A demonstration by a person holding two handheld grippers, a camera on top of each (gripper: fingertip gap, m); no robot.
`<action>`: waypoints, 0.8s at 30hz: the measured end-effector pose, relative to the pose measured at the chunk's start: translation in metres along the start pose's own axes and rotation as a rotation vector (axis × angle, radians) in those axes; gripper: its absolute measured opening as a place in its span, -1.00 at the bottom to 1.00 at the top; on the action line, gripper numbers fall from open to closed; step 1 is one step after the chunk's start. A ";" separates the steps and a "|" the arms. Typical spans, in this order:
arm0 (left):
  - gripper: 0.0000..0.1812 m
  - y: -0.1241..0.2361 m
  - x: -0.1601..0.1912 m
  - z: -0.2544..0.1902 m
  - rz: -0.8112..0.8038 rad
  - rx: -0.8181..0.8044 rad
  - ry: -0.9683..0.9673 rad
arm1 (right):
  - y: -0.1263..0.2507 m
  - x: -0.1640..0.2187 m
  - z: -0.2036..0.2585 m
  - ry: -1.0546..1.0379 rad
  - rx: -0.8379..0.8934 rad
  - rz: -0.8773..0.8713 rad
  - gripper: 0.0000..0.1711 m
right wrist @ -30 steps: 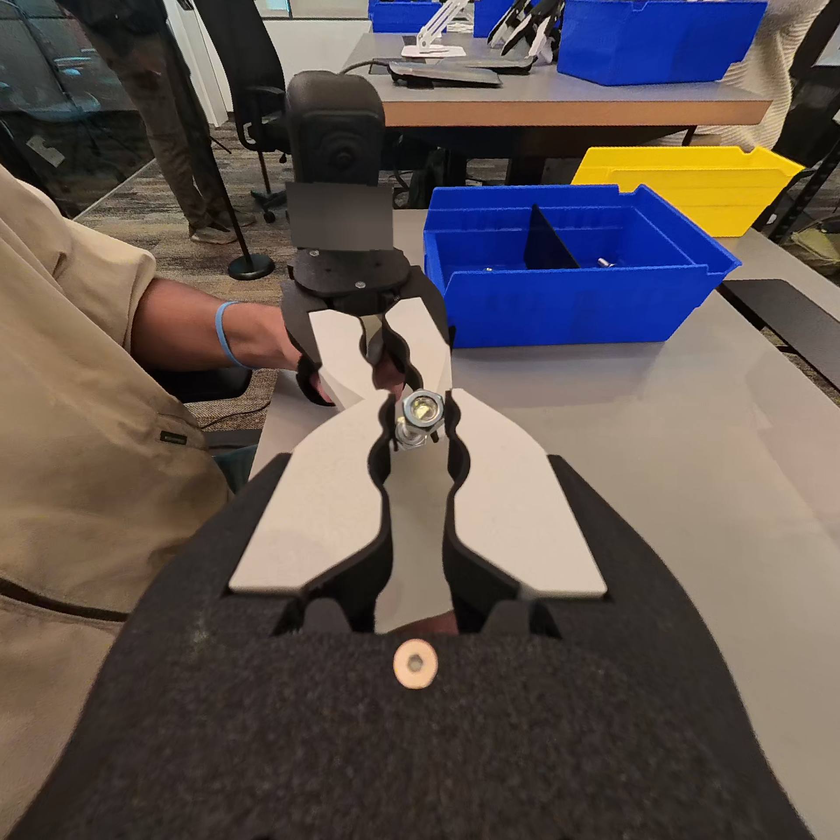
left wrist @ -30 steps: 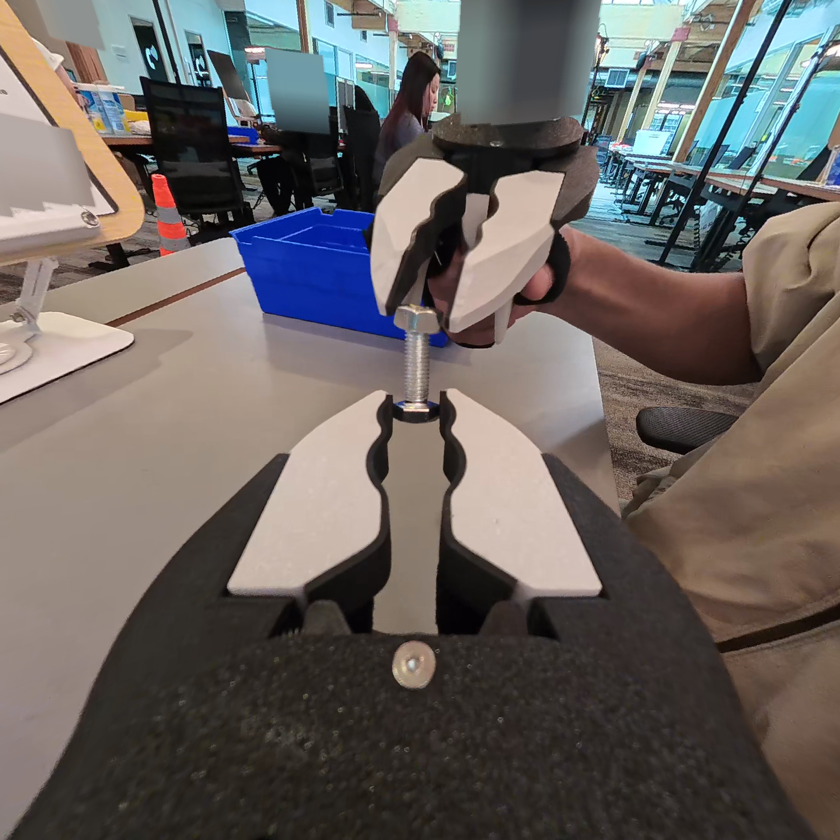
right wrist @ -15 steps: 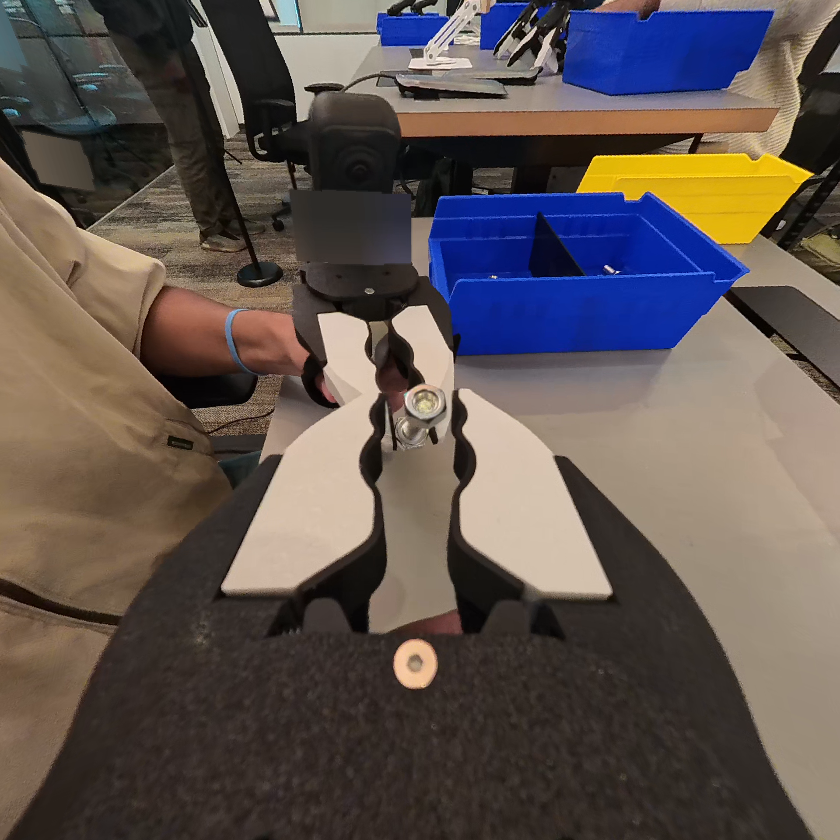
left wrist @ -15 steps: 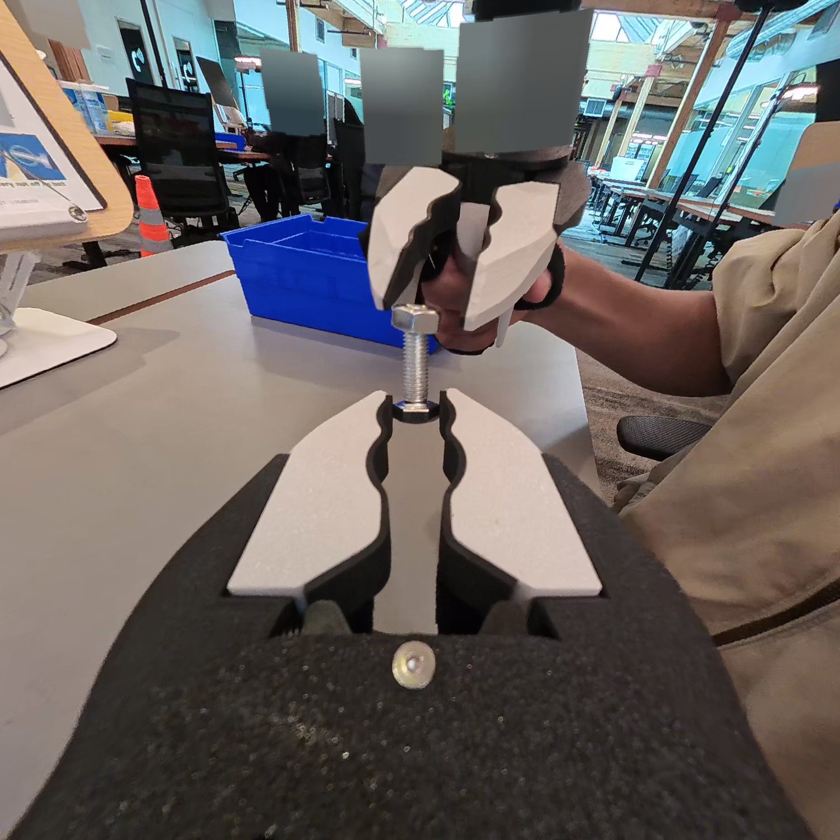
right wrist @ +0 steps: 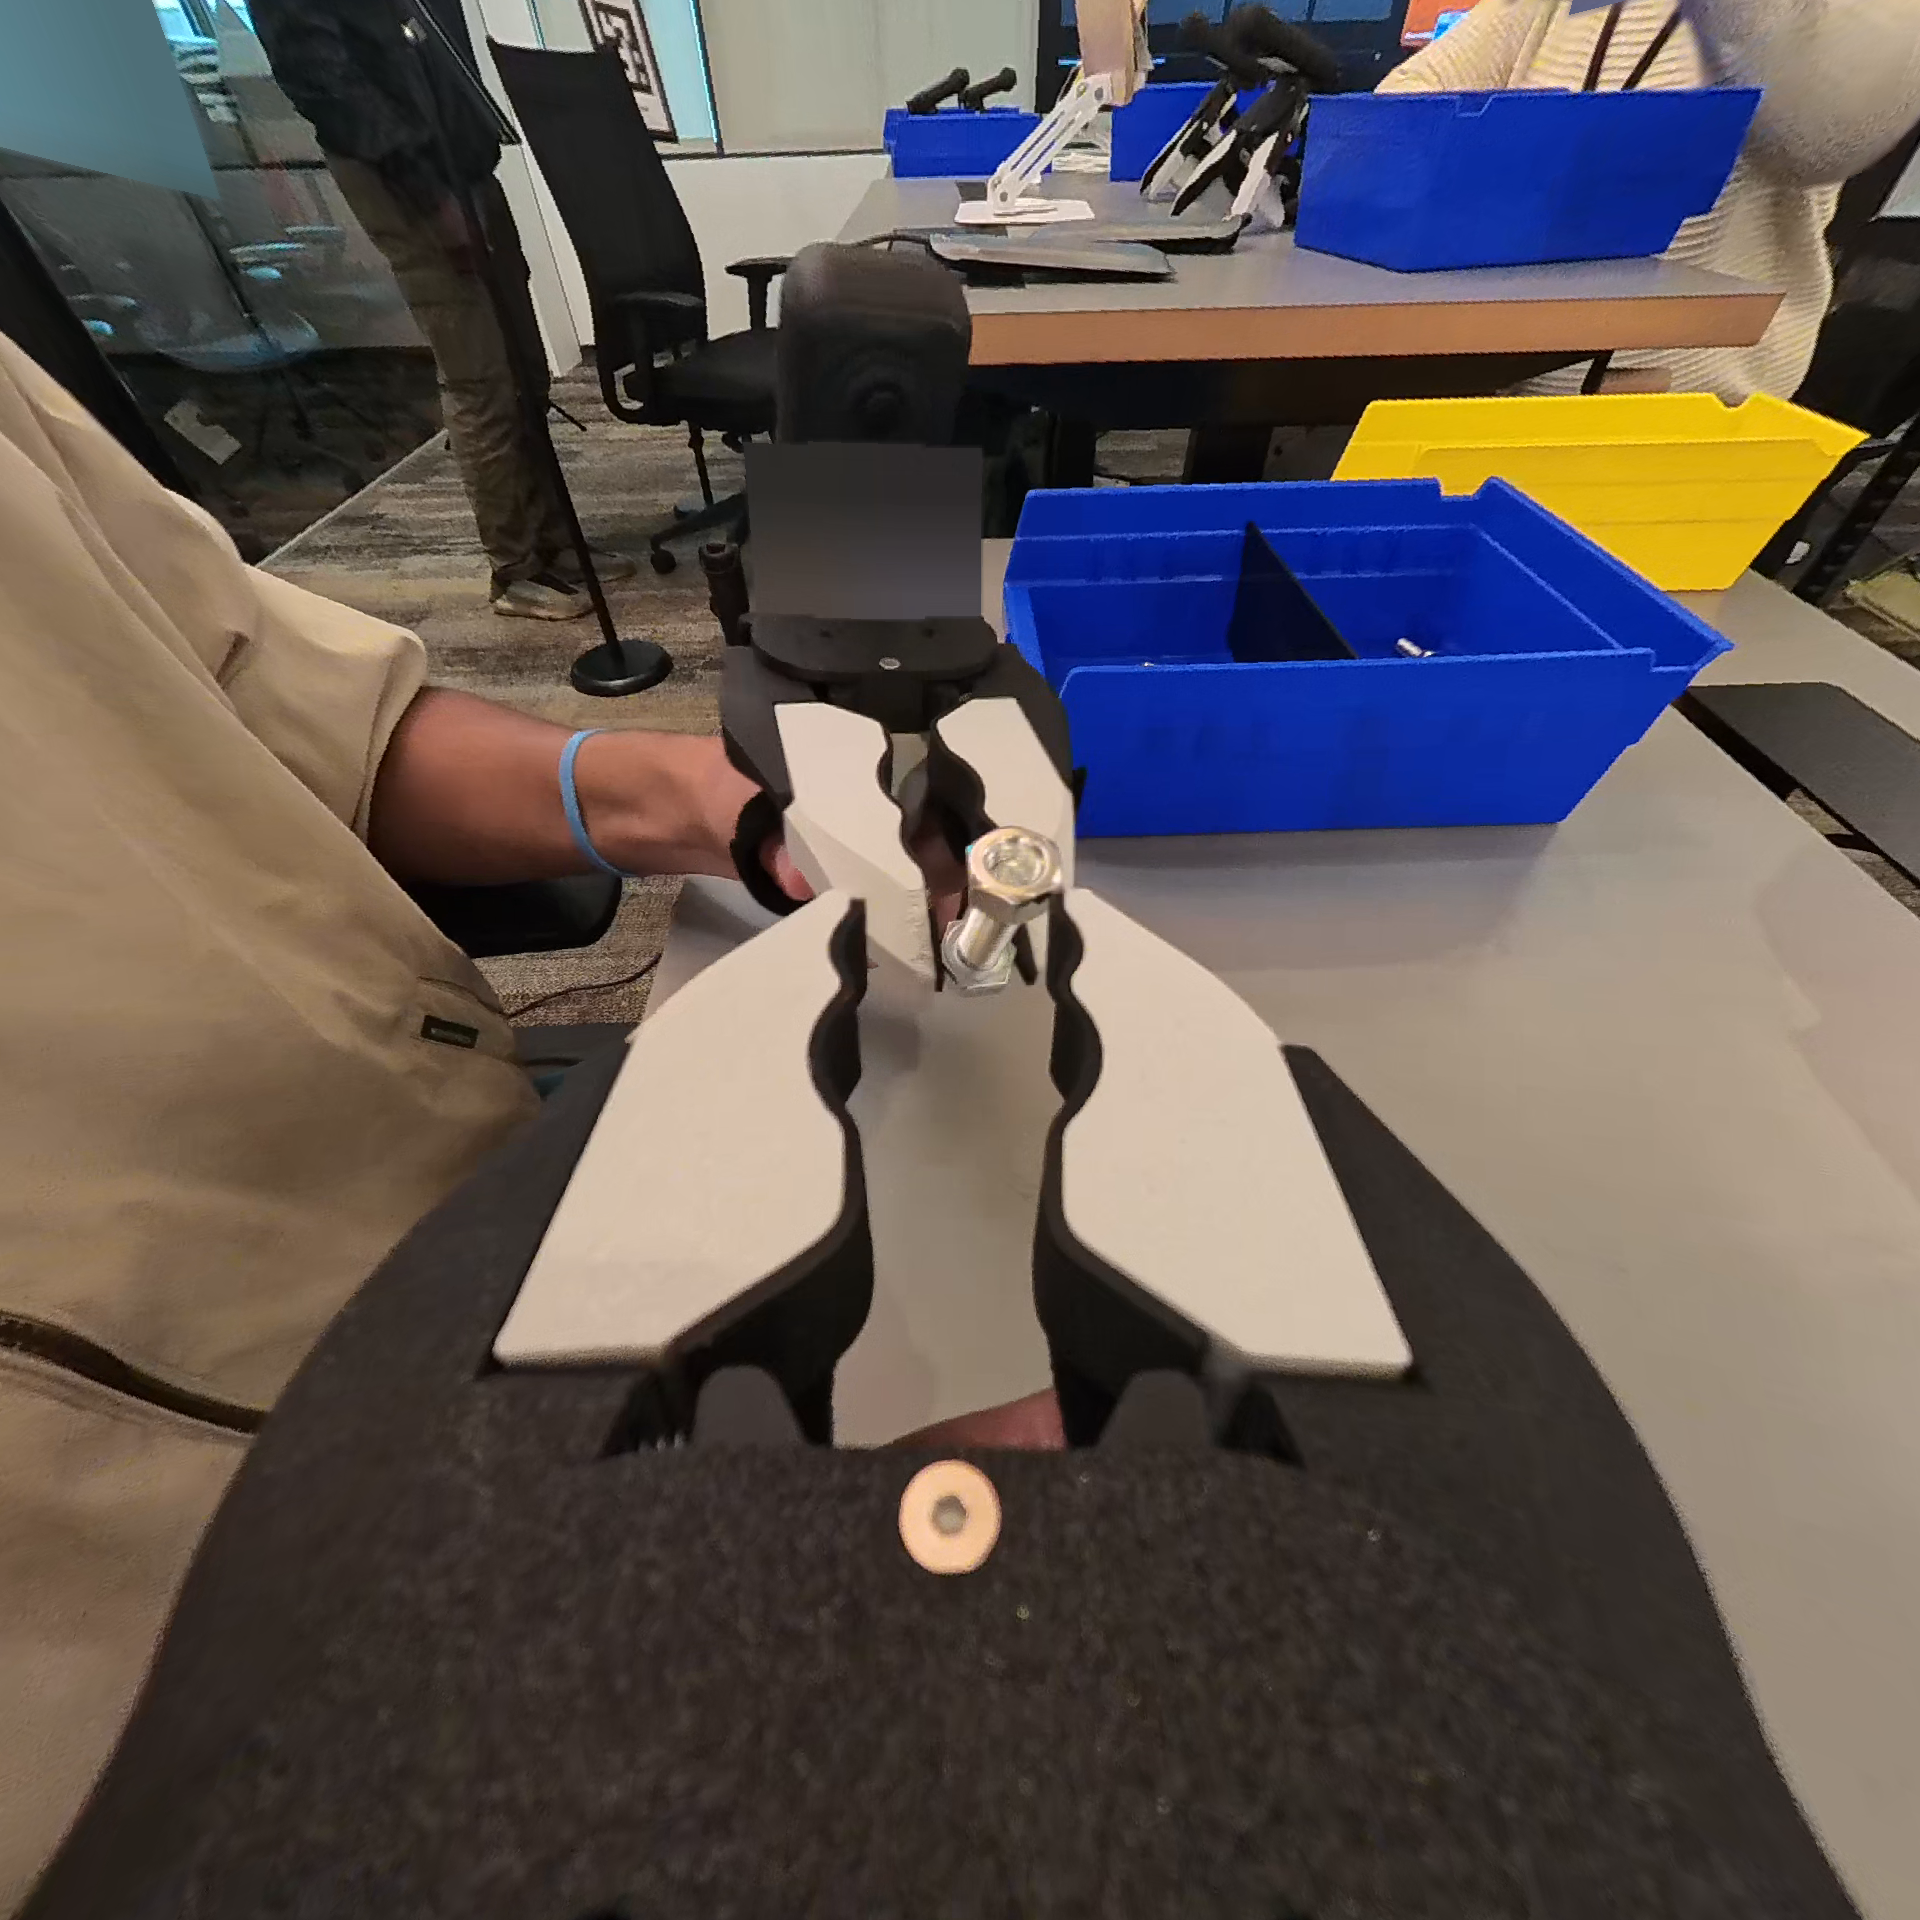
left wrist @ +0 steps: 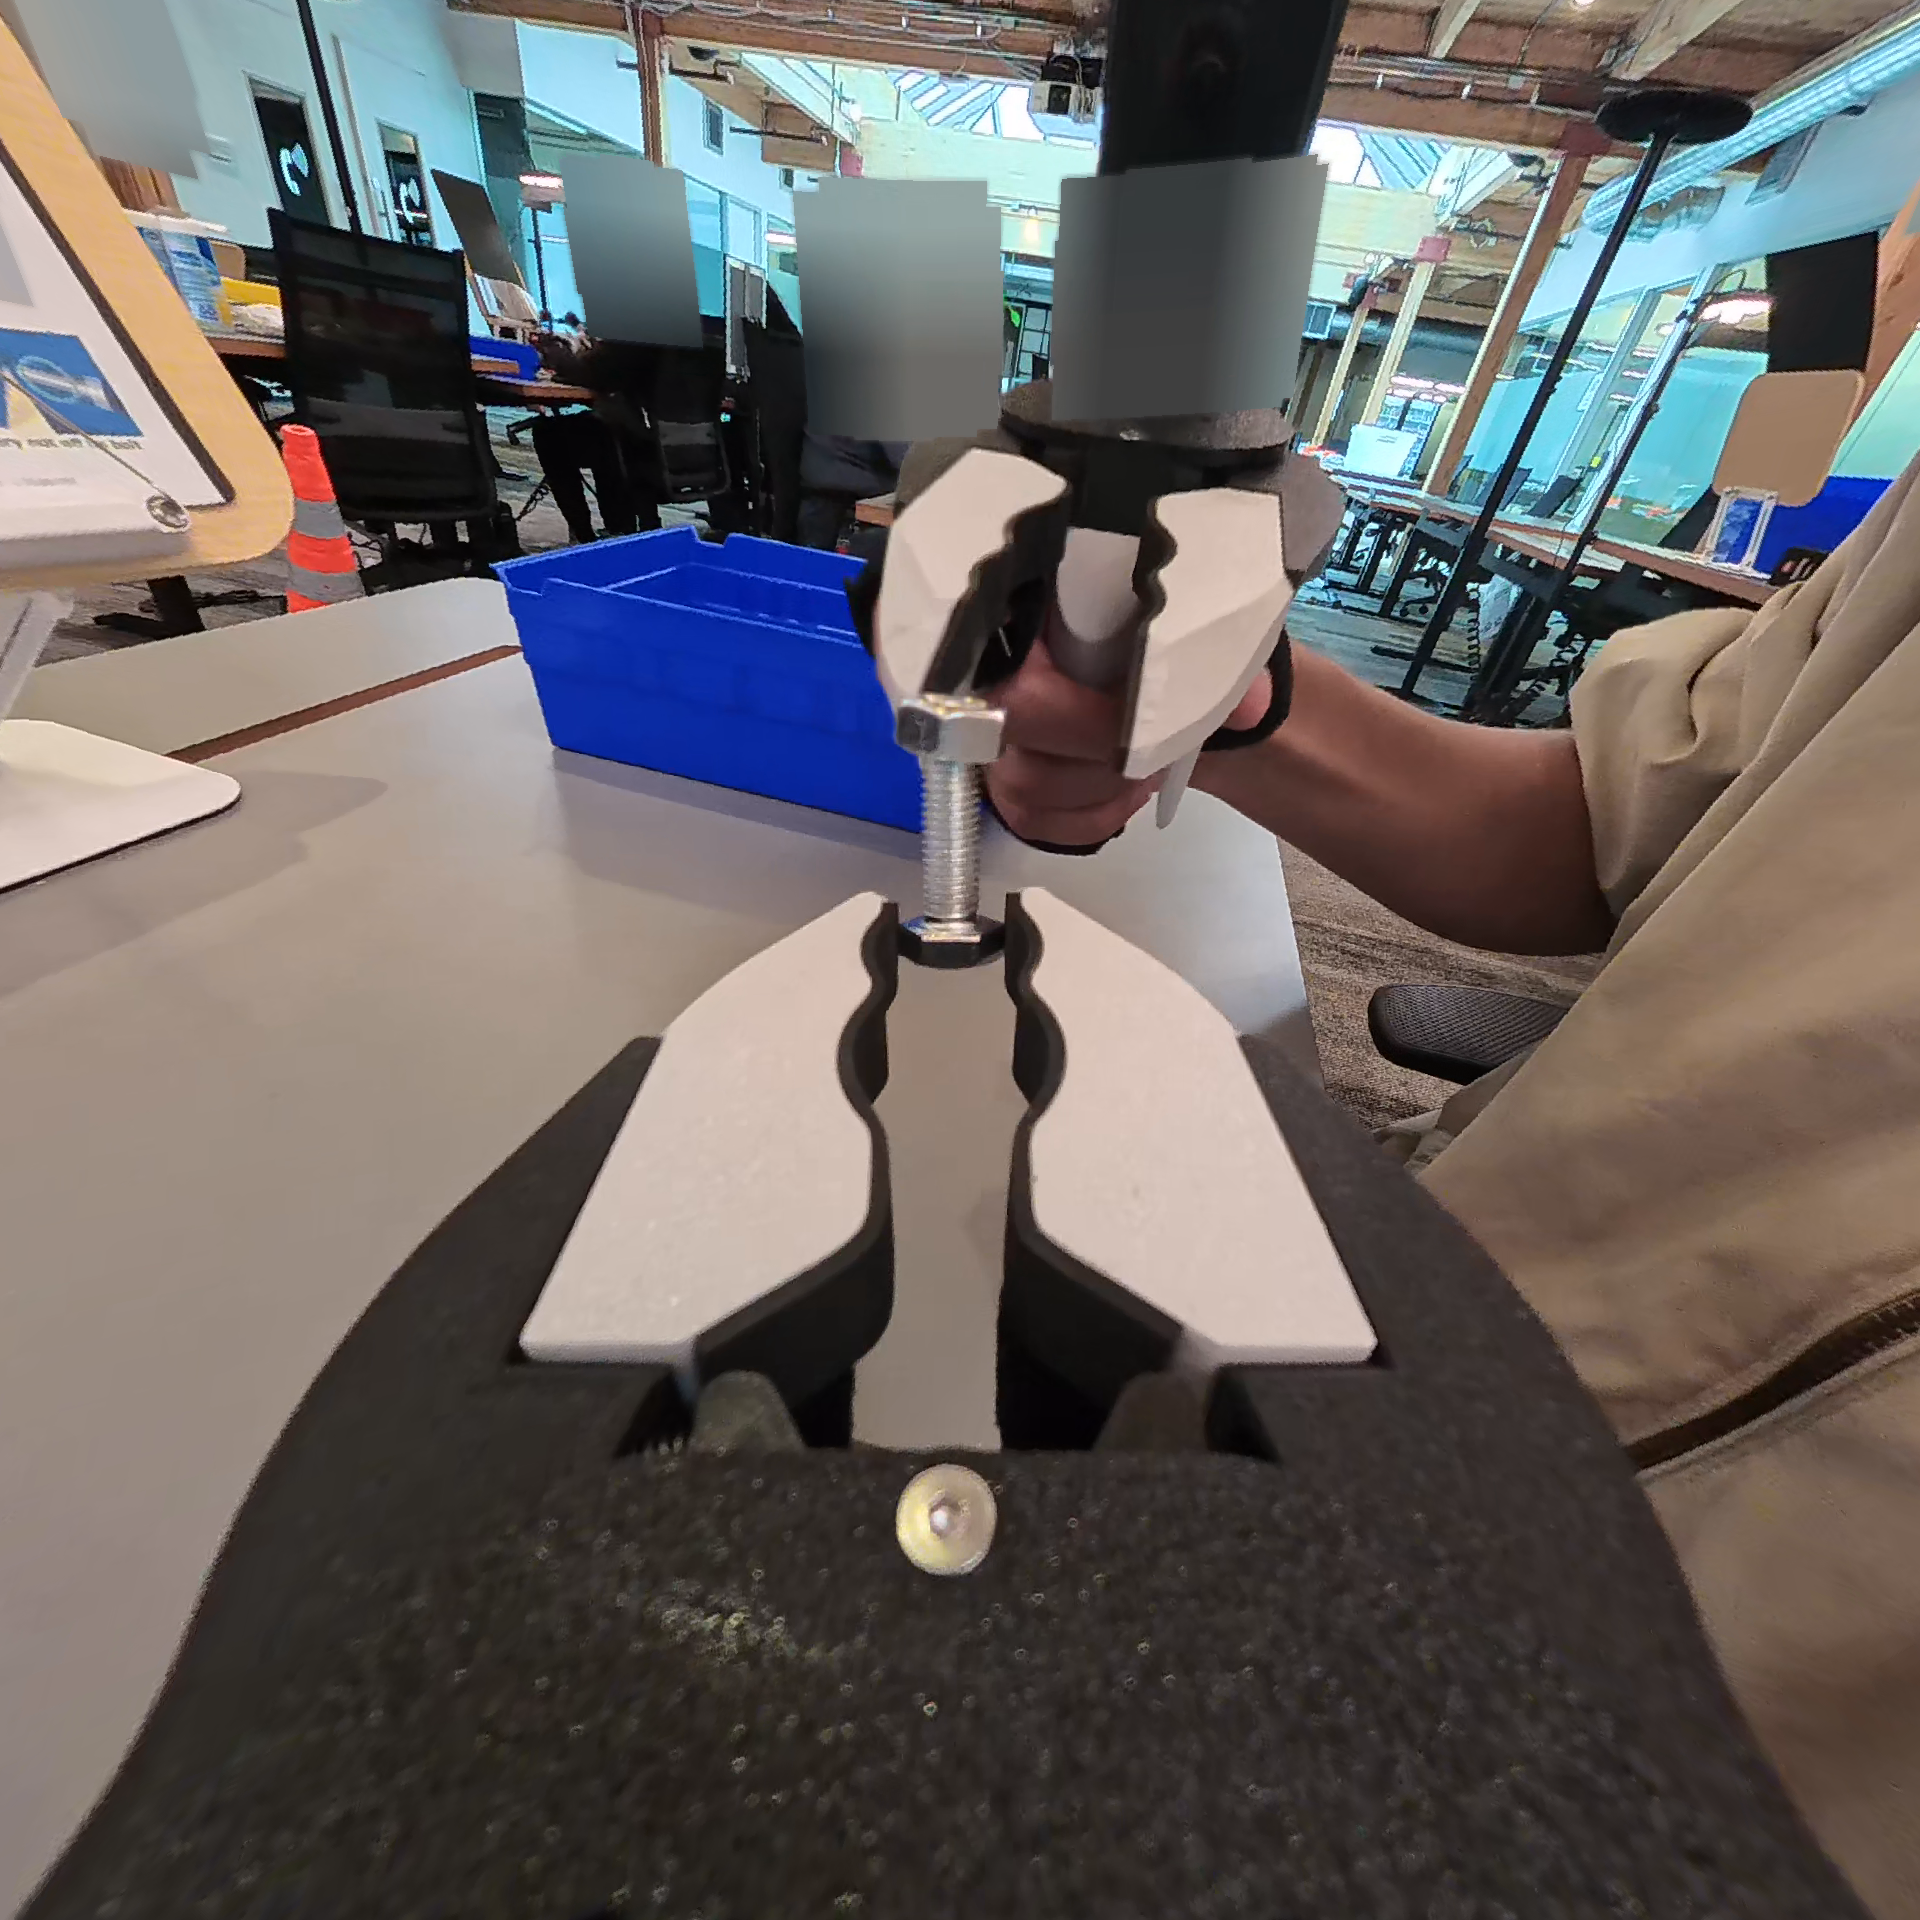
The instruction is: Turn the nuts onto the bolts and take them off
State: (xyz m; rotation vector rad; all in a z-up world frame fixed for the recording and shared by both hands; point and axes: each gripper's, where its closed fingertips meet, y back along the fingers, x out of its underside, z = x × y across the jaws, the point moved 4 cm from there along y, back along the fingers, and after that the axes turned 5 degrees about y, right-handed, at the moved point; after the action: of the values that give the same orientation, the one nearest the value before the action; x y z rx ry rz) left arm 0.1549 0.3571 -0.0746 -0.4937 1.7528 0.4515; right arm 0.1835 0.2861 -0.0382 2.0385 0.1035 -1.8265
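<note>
Right gripper jaws wider than a second ago, now loose beside hex head of silver threaded steel bolt, frame centre. Bolt axis vertical, head up; left gripper jaws clamp small nut at lower end, above grey desk.

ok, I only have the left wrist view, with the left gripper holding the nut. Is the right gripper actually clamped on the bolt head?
Observer: No. In the right wrist view the right gripper is open. The bolt head sits near the finger on that view's right, with a clear gap to the other finger.
Operator: What's inside the blue bin? I only see its wall.
Observer: The blue bin has a black divider. A small silver piece, probably a bolt, lies in the compartment to the divider's right.
Operator: Anything behind it?
Observer: A yellow bin, directly behind.
</note>
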 end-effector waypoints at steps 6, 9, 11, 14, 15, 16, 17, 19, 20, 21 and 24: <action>-0.79 0.002 0.000 0.003 0.001 -0.005 0.007 | 0.002 -0.002 0.003 0.006 -0.002 -0.006 -0.64; -0.79 0.001 0.001 0.001 0.008 0.005 0.004 | 0.004 -0.005 -0.002 0.043 0.048 -0.012 -0.59; -0.79 0.000 0.001 -0.004 0.011 0.045 0.006 | 0.003 -0.003 -0.003 0.111 0.071 0.026 -0.54; -0.79 -0.002 0.003 -0.012 0.035 0.103 0.003 | -0.003 0.001 0.005 0.134 -0.015 0.050 -0.60; -0.79 -0.004 0.005 -0.014 0.046 0.109 -0.003 | -0.004 0.000 0.007 0.126 -0.037 0.034 -0.69; -0.79 -0.005 0.006 -0.015 0.051 0.105 -0.009 | -0.004 0.000 0.007 0.118 -0.044 0.016 -0.78; -0.79 -0.005 0.006 -0.015 0.052 0.099 -0.011 | -0.003 0.000 0.006 0.110 -0.044 0.002 -0.79; -0.79 -0.005 0.004 -0.013 0.043 0.076 -0.018 | -0.002 0.000 0.004 0.076 -0.033 -0.020 -0.79; -0.79 -0.006 0.003 -0.012 0.041 0.054 -0.026 | -0.001 0.001 0.002 0.056 -0.016 -0.028 -0.79; -0.79 -0.006 0.003 -0.010 0.042 0.019 -0.042 | -0.001 0.001 0.000 0.035 0.004 -0.032 -0.79; -0.79 -0.010 0.002 -0.007 0.048 -0.095 -0.115 | -0.001 0.002 -0.004 -0.028 0.067 -0.045 -0.79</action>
State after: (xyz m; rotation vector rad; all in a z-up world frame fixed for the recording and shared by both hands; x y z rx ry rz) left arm 0.1541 0.3445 -0.0750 -0.4843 1.6412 0.5888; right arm 0.1872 0.2878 -0.0399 2.0708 0.0822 -1.9099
